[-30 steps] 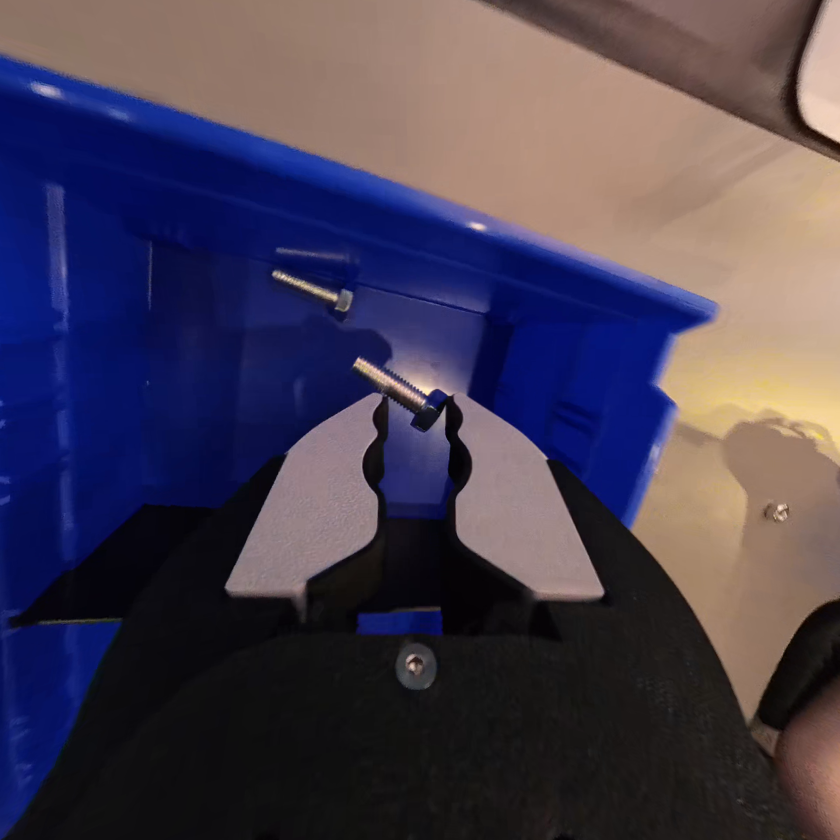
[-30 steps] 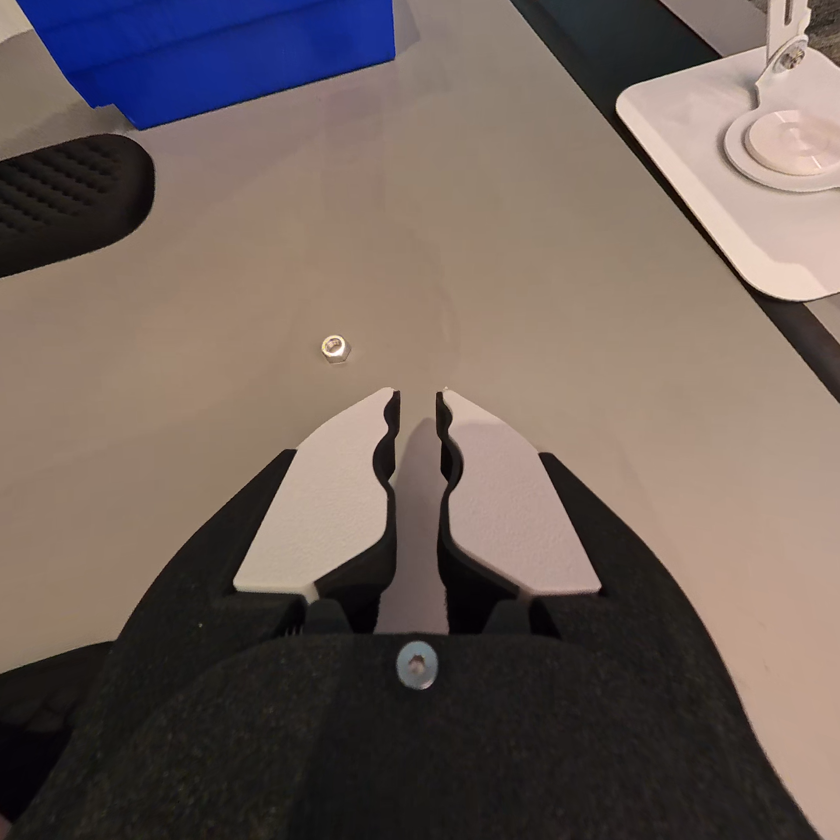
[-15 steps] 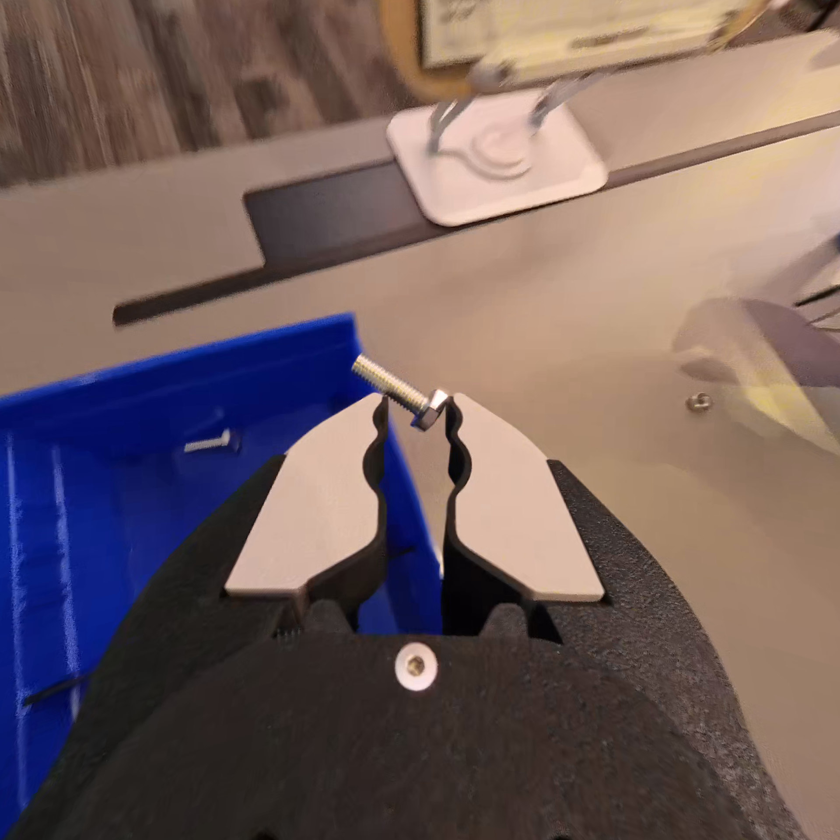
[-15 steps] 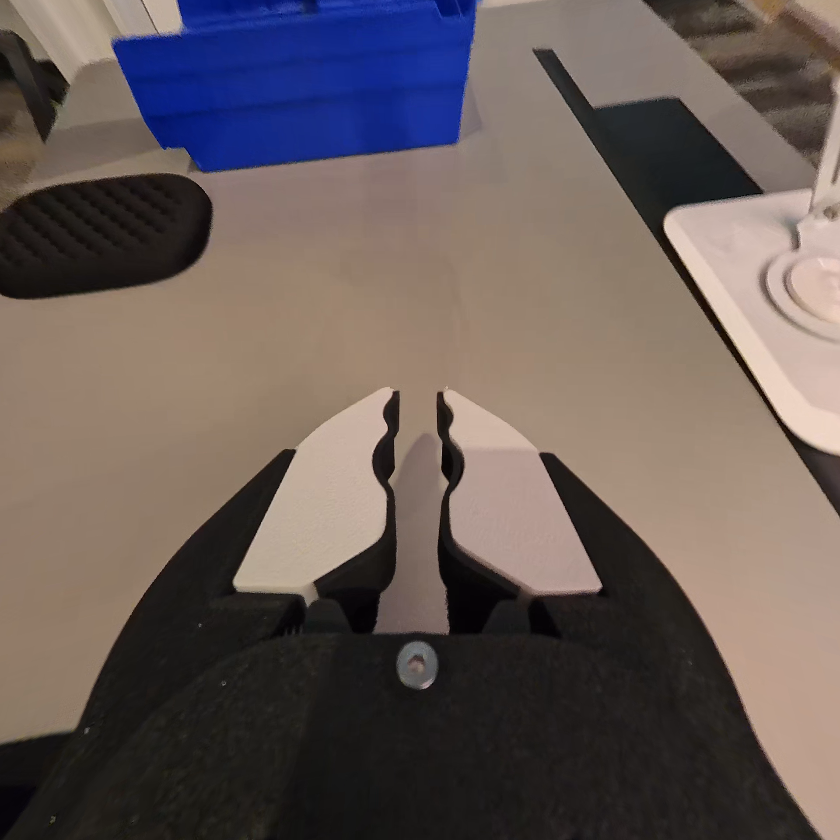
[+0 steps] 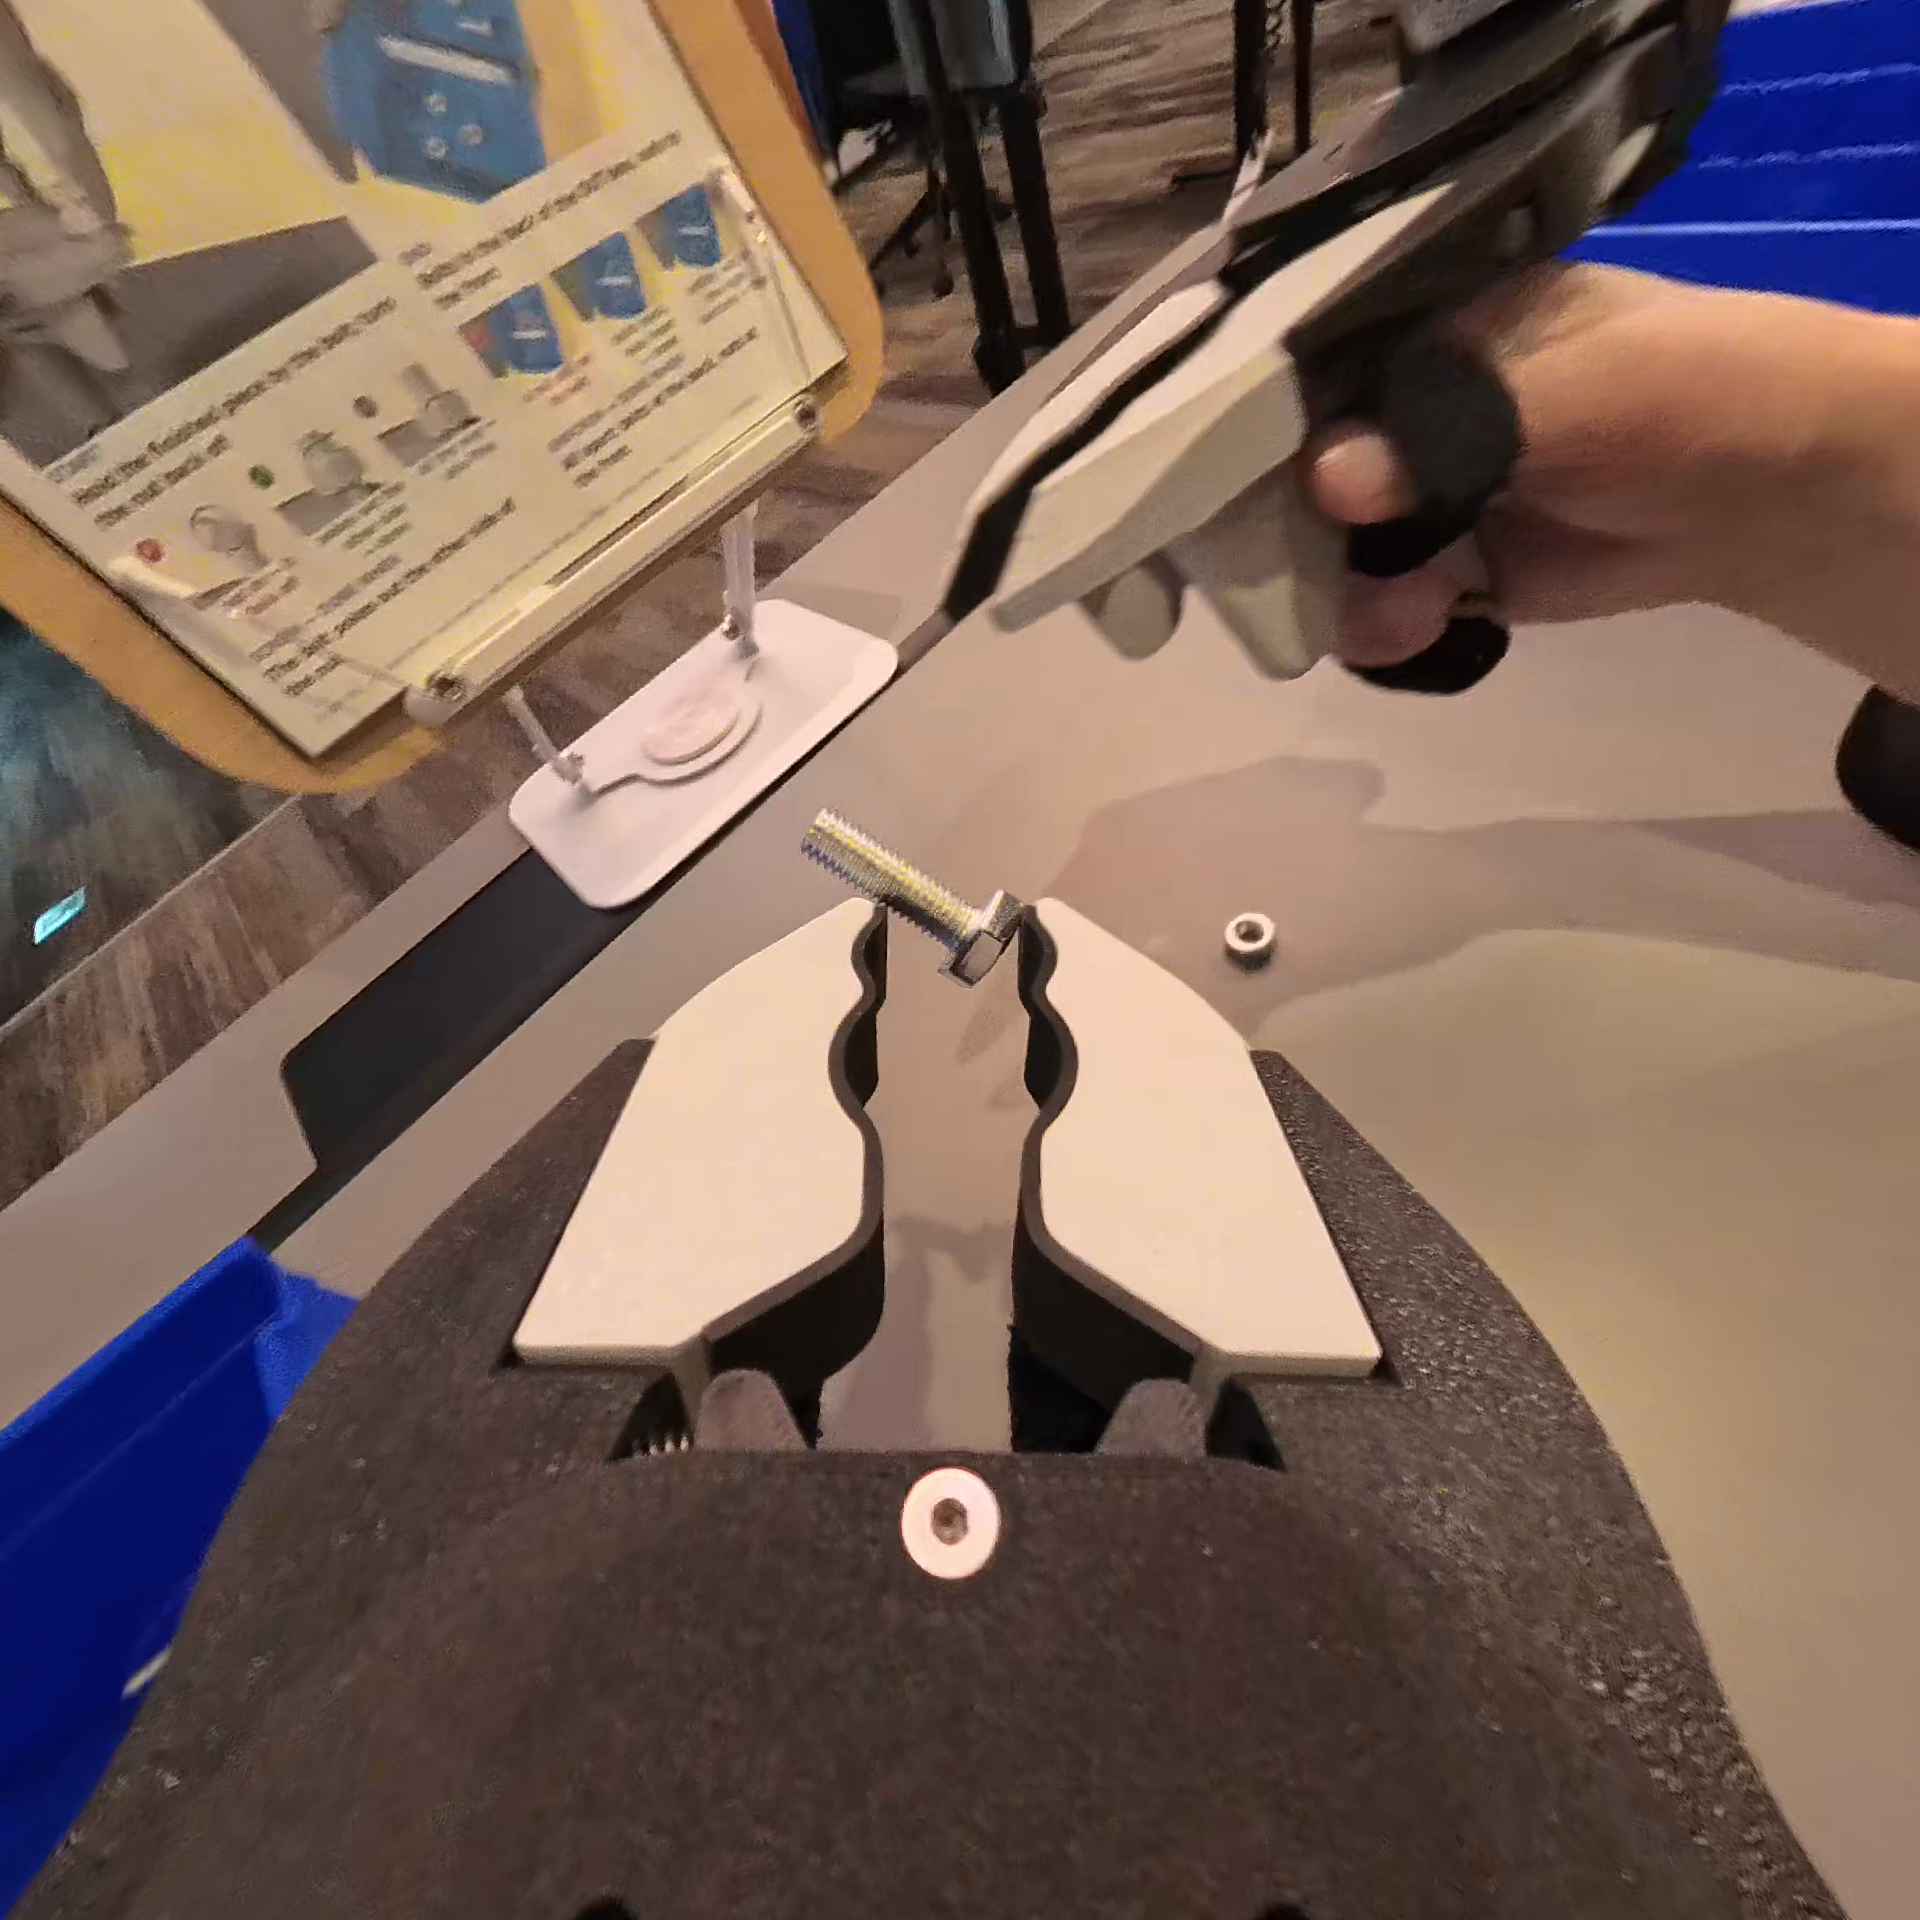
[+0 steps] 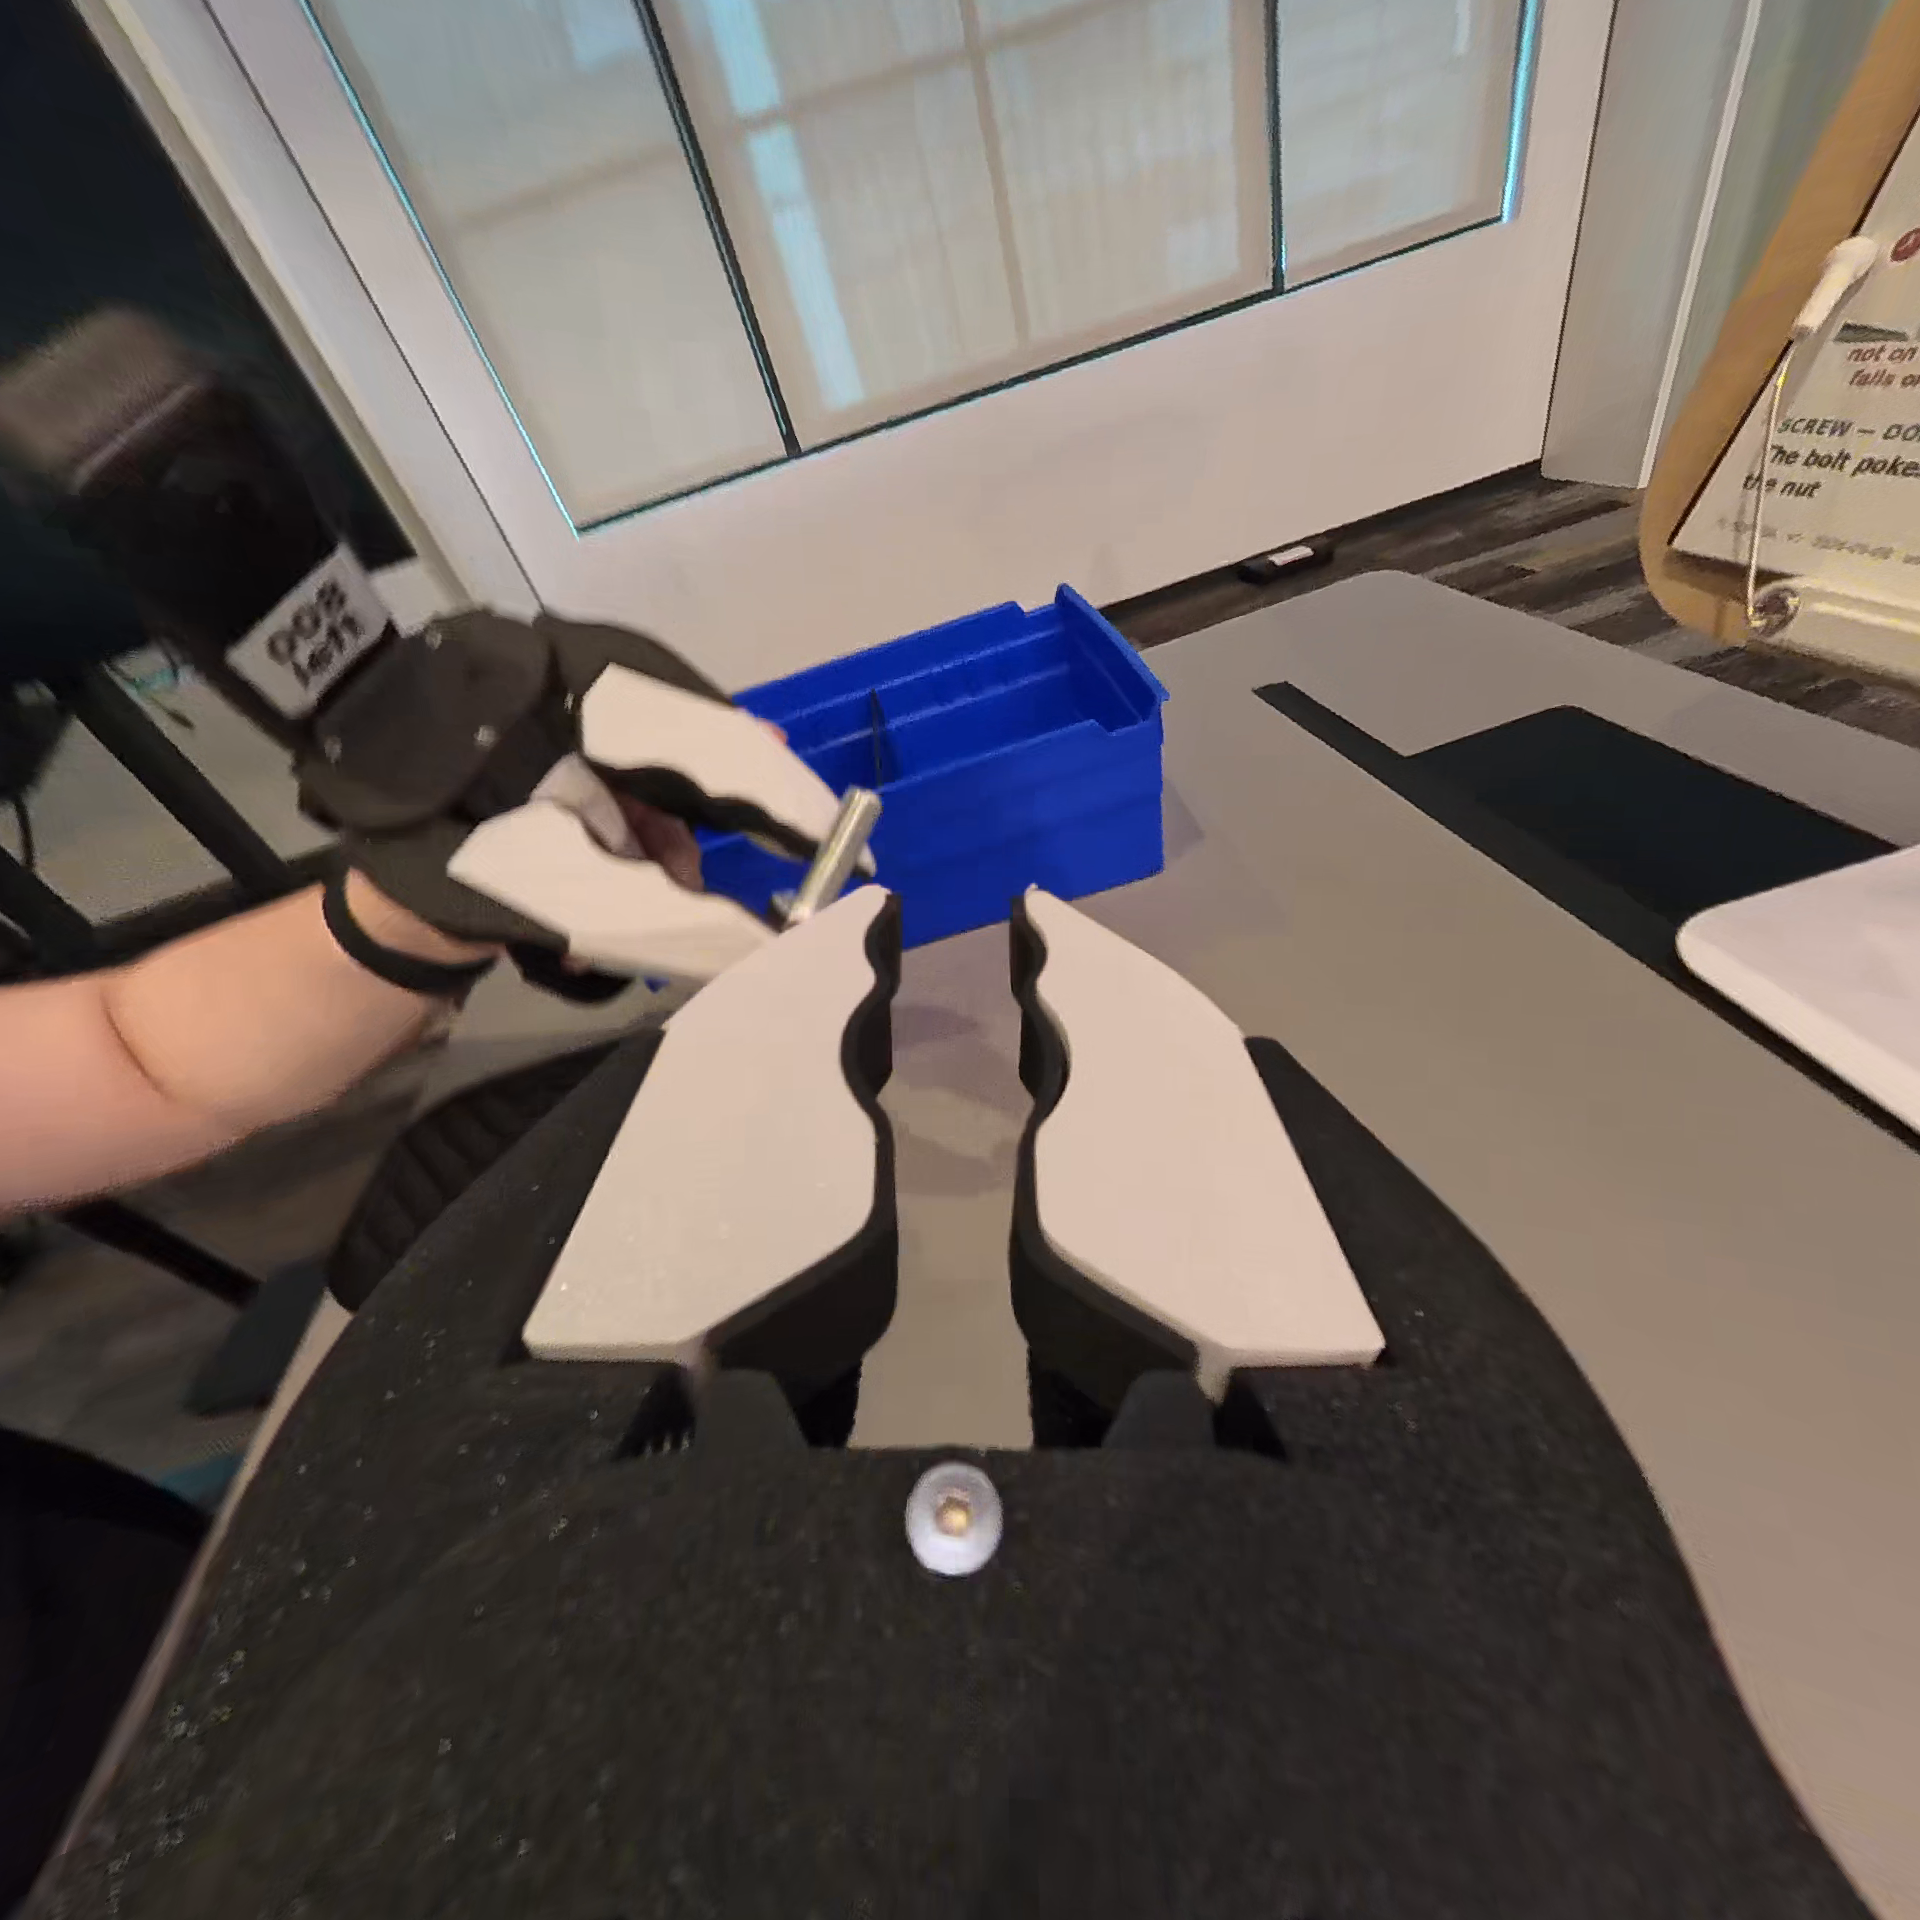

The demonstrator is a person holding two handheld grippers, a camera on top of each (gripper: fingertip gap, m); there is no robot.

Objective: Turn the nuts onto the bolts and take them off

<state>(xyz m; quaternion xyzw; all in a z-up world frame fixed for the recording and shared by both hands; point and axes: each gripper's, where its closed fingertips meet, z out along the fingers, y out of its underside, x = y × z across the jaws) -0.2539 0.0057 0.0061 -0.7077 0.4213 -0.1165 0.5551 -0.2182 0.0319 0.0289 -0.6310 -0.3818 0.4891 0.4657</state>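
The left tool point(image 5: 951, 920) pinches a silver threaded bolt point(image 5: 902, 902) at its tips. The right tool point(image 6: 951, 920) is narrowly parted, empty. A small silver nut point(image 5: 1249, 936) lies on the grey table point(image 5: 1558, 1143).

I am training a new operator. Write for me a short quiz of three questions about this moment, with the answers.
1. True or false: the left gripper holds the bolt by its head.
2. Where is the nut? A) on the bolt B) loose on the table C) in the blue bin
3. What does the right gripper hold?

Key: 1 true; 2 B; 3 nothing, its jaws stand apart and empty.
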